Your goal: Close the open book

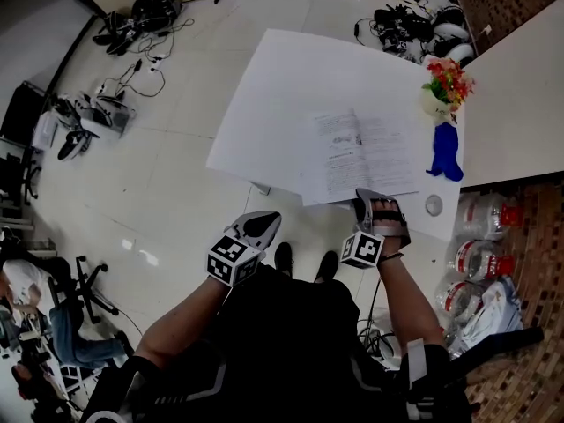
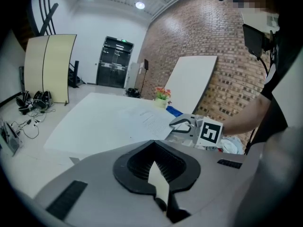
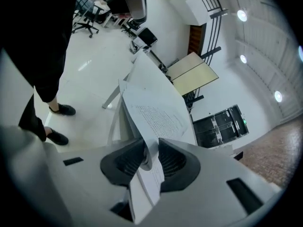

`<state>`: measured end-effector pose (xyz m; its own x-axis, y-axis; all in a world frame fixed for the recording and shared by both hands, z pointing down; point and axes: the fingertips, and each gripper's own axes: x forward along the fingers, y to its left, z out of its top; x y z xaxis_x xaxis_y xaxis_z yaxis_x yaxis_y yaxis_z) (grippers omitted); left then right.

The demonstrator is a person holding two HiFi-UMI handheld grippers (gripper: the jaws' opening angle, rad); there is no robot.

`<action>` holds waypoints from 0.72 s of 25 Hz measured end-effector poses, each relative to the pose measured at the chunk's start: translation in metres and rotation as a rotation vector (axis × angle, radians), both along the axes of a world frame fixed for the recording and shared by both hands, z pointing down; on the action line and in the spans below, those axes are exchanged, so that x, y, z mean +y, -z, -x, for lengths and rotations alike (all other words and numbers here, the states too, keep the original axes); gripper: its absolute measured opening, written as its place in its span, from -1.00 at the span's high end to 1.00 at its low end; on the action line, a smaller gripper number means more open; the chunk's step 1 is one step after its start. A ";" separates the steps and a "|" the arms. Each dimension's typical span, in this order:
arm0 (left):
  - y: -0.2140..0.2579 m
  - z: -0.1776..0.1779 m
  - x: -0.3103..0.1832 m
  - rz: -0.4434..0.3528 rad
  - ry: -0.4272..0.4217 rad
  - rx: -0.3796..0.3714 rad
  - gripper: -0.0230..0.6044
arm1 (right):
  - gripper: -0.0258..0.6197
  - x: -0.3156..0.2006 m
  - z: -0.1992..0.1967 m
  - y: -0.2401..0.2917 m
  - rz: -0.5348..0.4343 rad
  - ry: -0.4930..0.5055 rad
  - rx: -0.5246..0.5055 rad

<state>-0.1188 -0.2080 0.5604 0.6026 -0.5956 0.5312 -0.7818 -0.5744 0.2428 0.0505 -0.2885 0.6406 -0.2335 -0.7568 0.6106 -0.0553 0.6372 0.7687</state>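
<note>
White open book (image 1: 366, 152) on pale table (image 1: 264, 104), near edge at twelve o'clock of right gripper (image 1: 379, 204), jaws parted round a loose curling page, left gripper (image 1: 263, 224) closed, empty, at eight o'clock.

left gripper (image 1: 262, 225) closed, right gripper (image 1: 377, 199) with jaws apart.

- I record a pale, glossy tiled floor (image 1: 176, 174).
- One red brick wall (image 2: 189, 46); the remaining walls are white.
- Dark double door (image 2: 115, 63) at the far end, with a cream folding panel (image 2: 49, 67) to its left.
- Round ceiling lights (image 2: 139, 5) are lit.
- White surface (image 1: 264, 104), with a second white table (image 1: 520, 77) near it.
- Cables and gear (image 1: 141, 16) lie on the floor.
- An office chair (image 1: 84, 289) stands at the edge of the head view.
</note>
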 end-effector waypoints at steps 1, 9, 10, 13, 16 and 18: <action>0.001 0.001 0.000 -0.002 0.001 0.000 0.94 | 0.65 -0.001 0.001 0.003 0.006 -0.017 -0.047; 0.005 0.003 -0.003 -0.011 -0.004 -0.004 0.94 | 0.89 -0.020 -0.037 0.047 0.253 -0.502 -1.010; 0.006 0.001 -0.004 -0.013 -0.011 -0.004 0.94 | 0.89 -0.025 -0.048 0.051 0.312 -0.607 -1.228; 0.006 -0.005 -0.006 -0.014 -0.032 -0.009 0.94 | 0.90 -0.033 -0.078 0.053 0.453 -0.845 -1.760; 0.006 -0.011 -0.008 -0.013 -0.049 -0.013 0.94 | 0.90 -0.032 -0.096 0.042 0.576 -1.034 -2.171; 0.007 -0.014 -0.009 -0.015 -0.057 -0.015 0.94 | 0.90 -0.029 -0.100 0.034 0.631 -1.111 -2.328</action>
